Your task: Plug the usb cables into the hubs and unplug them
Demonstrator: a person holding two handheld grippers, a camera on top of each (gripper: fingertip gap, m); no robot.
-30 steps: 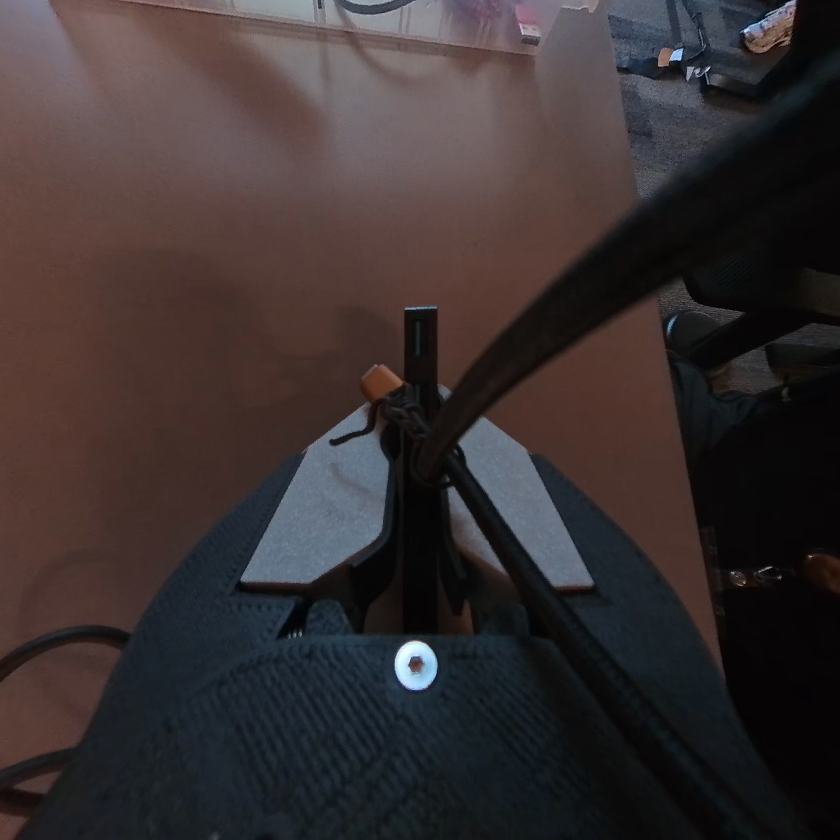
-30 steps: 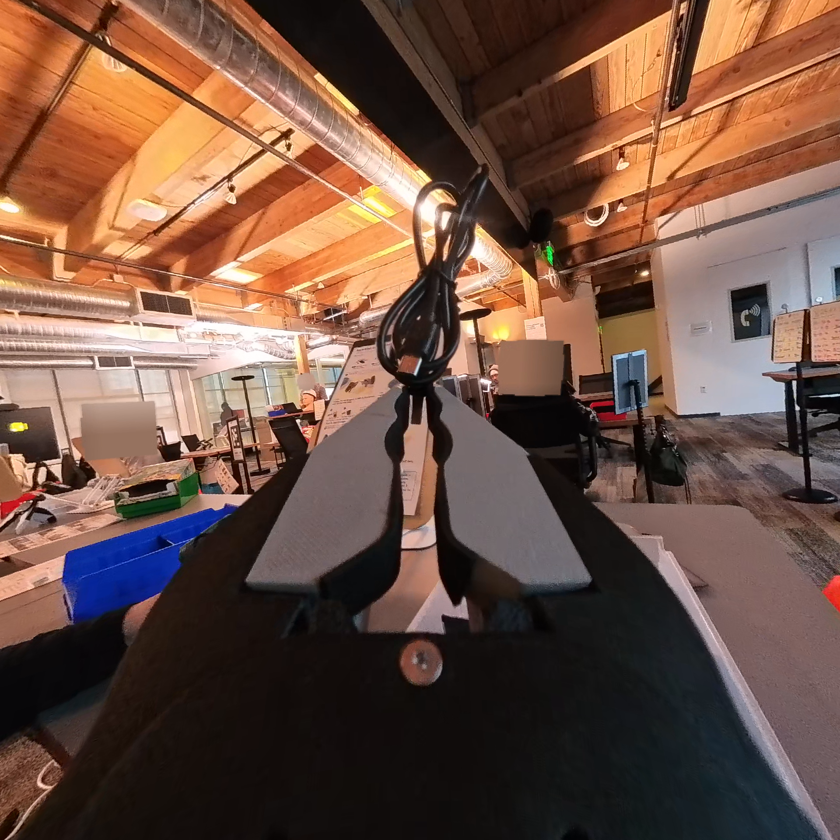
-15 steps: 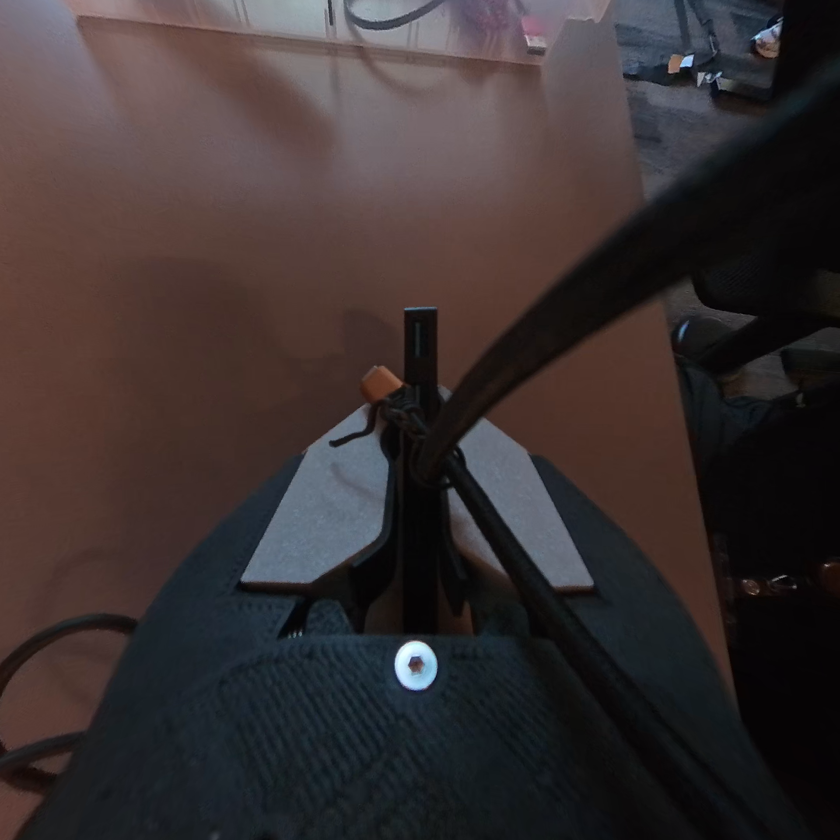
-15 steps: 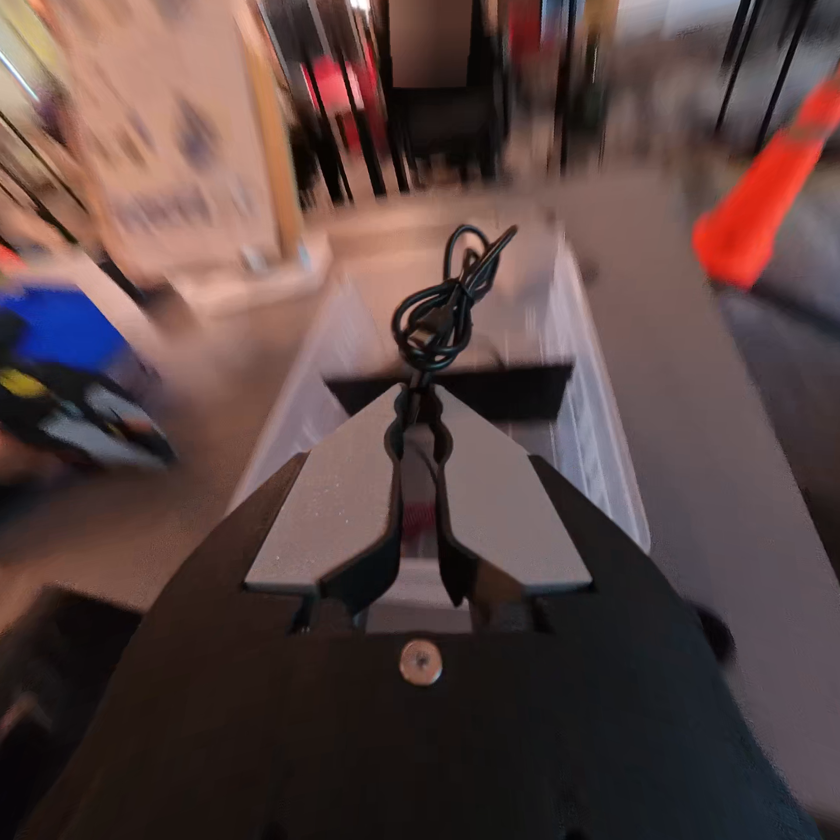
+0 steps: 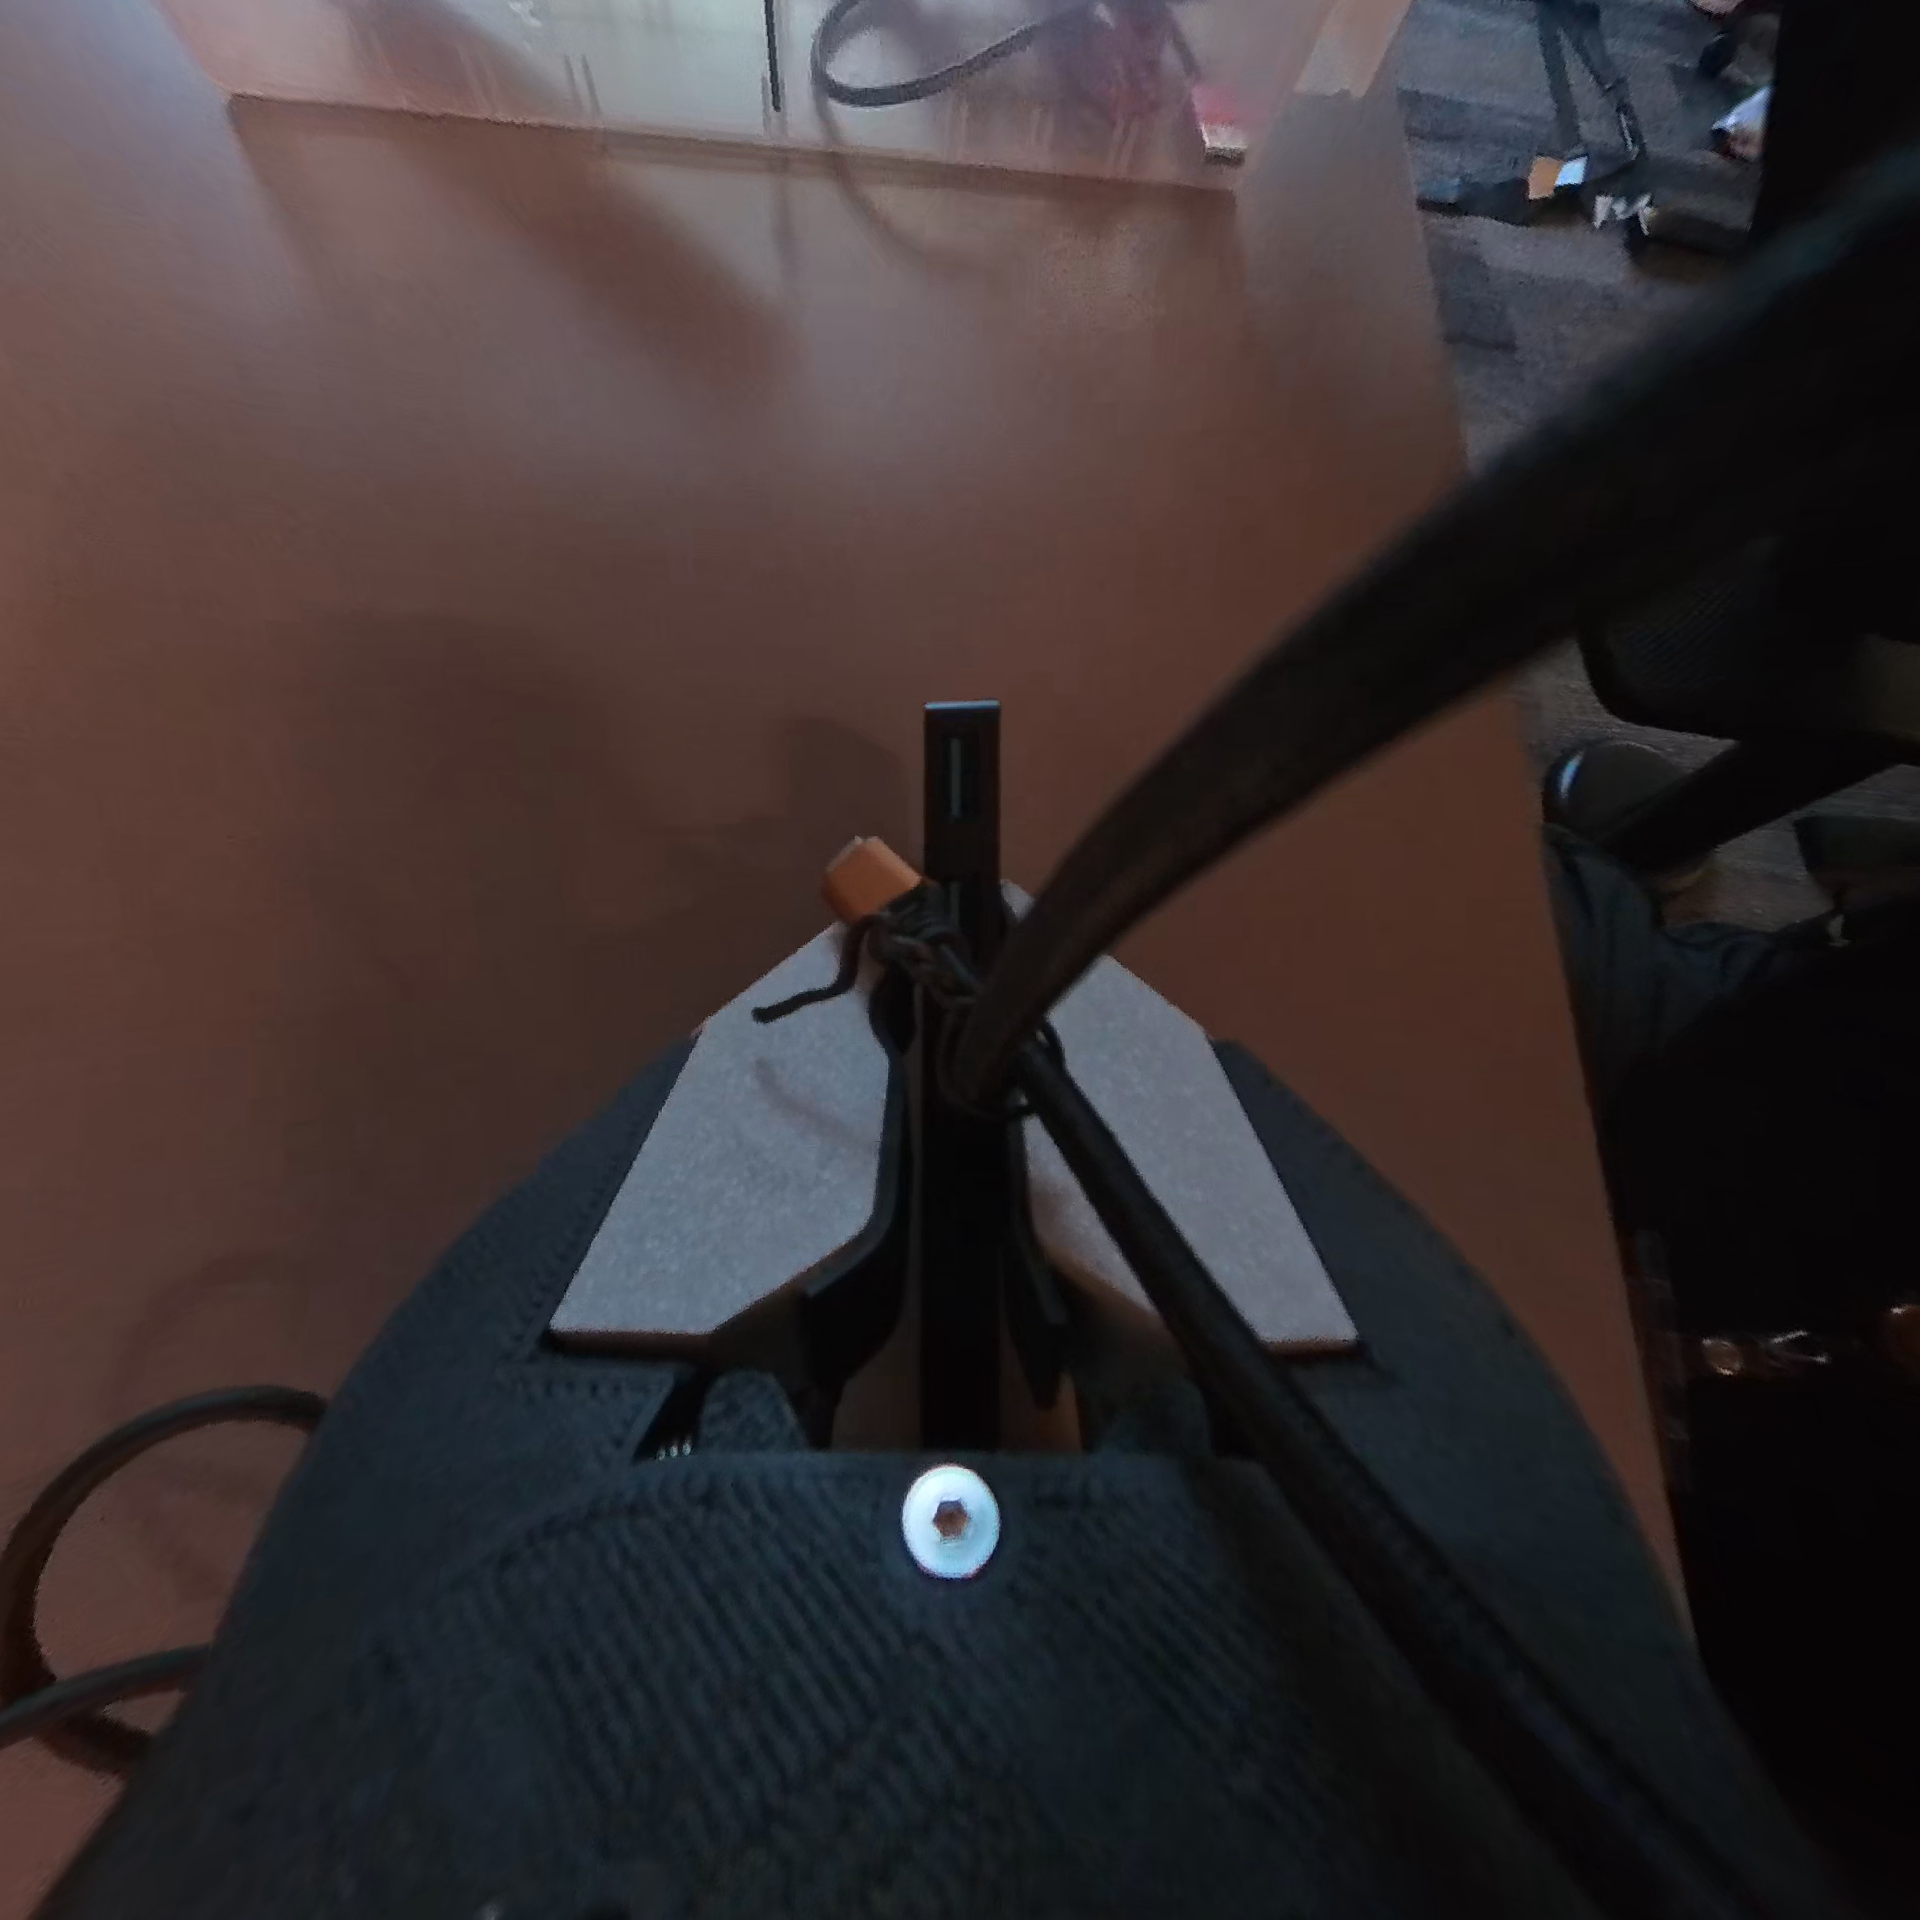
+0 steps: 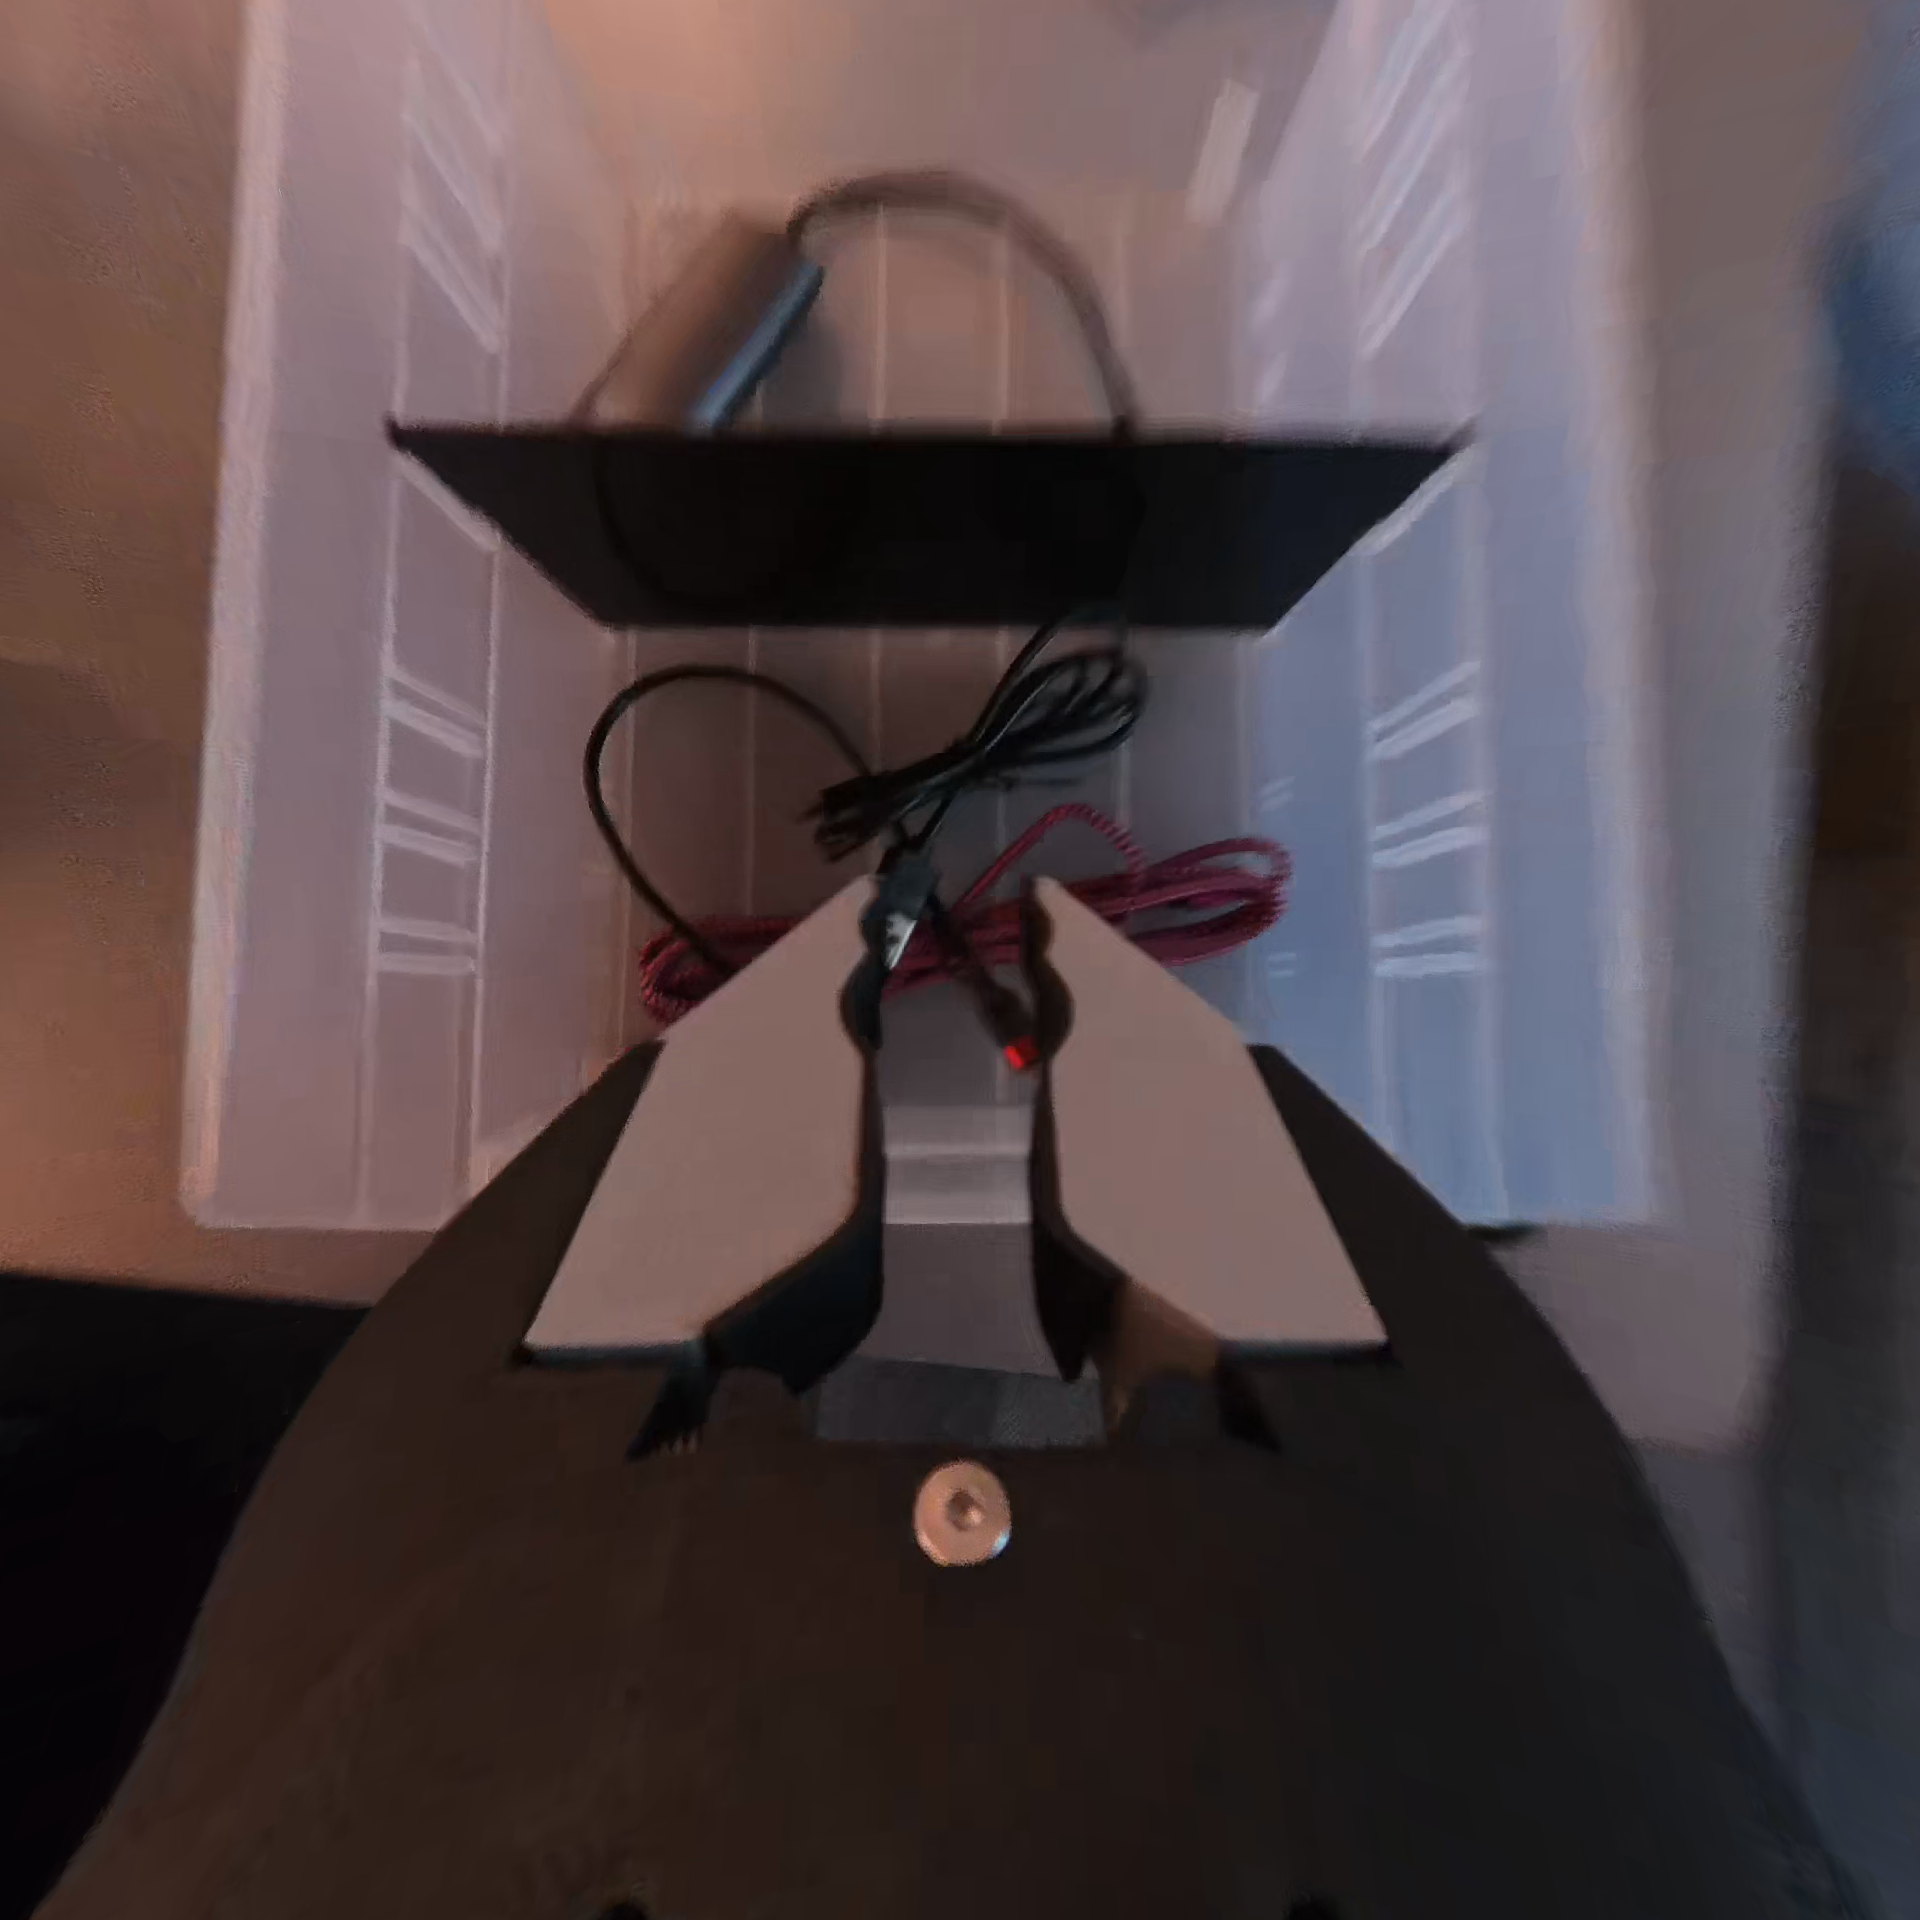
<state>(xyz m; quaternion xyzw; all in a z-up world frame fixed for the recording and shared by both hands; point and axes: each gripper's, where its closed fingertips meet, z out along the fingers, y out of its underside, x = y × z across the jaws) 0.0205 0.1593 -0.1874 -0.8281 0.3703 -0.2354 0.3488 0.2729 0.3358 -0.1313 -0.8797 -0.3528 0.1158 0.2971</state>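
In the left wrist view my left gripper [image 5: 961, 914] is shut on a slim black USB hub [image 5: 961, 790], held on edge above the brown table [image 5: 520, 520]. An orange plug cap [image 5: 862, 891] and a thick black cable [image 5: 1351, 644] sit at the fingertips. In the right wrist view my right gripper [image 6: 951, 894] is open above a clear plastic bin [image 6: 312, 727]. A bundled black USB cable [image 6: 997, 748] hangs loose just past the left fingertip, over a red braided cable [image 6: 1174, 894] in the bin. The view is motion-blurred.
A black divider [image 6: 925, 520] crosses the bin; a grey device with a cable [image 6: 758, 343] lies beyond it. The bin also shows at the table's far edge in the left wrist view [image 5: 727, 73]. A black cable loop [image 5: 125, 1475] lies at lower left. An office chair [image 5: 1714, 727] stands right of the table. There is about 30 centimeters between the tips of the two grippers.
My right gripper swung down from pointing at the ceiling to over the bin, opened, and let go of the black cable bundle. My left gripper still holds the hub and moved slightly forward.
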